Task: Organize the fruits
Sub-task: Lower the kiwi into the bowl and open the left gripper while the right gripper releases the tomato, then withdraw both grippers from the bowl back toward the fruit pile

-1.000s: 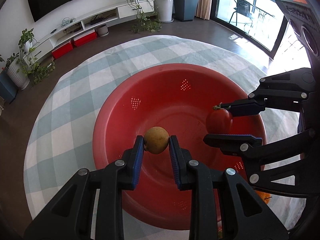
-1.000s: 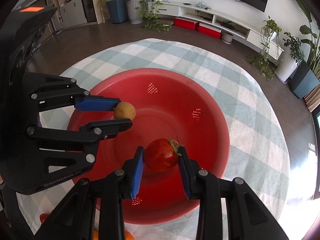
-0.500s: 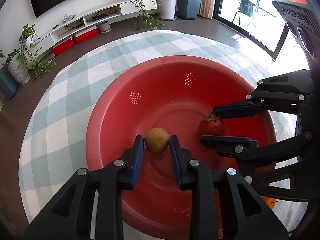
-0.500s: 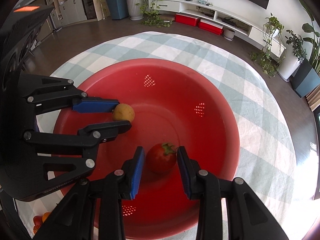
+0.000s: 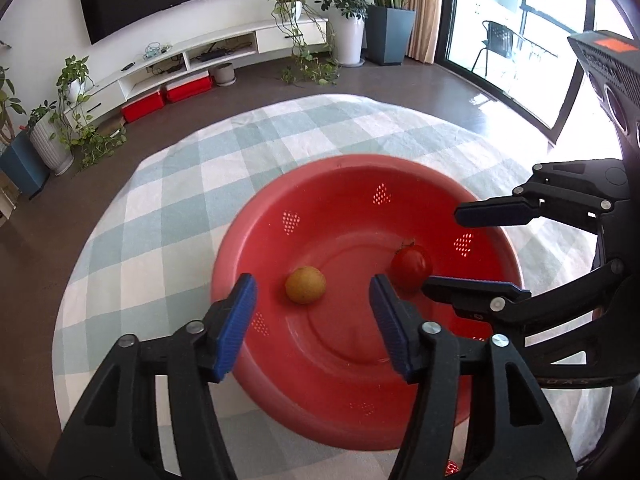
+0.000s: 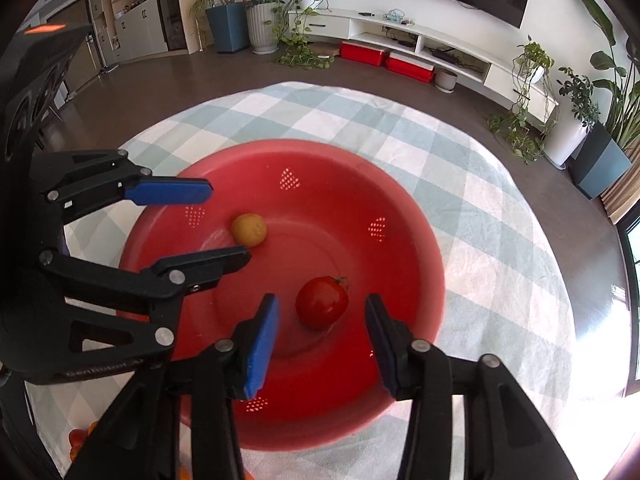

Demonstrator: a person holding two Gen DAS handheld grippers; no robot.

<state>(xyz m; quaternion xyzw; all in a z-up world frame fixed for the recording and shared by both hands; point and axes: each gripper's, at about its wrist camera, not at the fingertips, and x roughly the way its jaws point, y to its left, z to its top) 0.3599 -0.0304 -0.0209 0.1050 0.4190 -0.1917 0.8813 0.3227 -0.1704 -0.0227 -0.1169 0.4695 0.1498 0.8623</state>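
A red perforated basin (image 5: 344, 184) (image 6: 400, 208) sits on a round checked tablecloth. A small tan round fruit (image 5: 305, 284) (image 6: 249, 229) and a red tomato (image 5: 411, 264) (image 6: 321, 301) lie loose on its floor. My left gripper (image 5: 312, 304) is open and empty, raised above the basin's near side with the tan fruit showing between its blue pads. My right gripper (image 6: 320, 320) is open and empty above the tomato. Each gripper also shows in the other's view: the right one (image 5: 472, 248) and the left one (image 6: 224, 224).
The checked tablecloth (image 5: 168, 208) (image 6: 500, 216) covers a round table. Several small orange and red fruits (image 6: 78, 438) lie on the cloth at the near left of the basin; one shows at the bottom of the left wrist view (image 5: 452, 470). Floor, plants and a TV shelf lie beyond.
Both grippers have opened and let go of their fruits, which now rest on the basin floor. Both grippers have lifted and drawn back from the basin.
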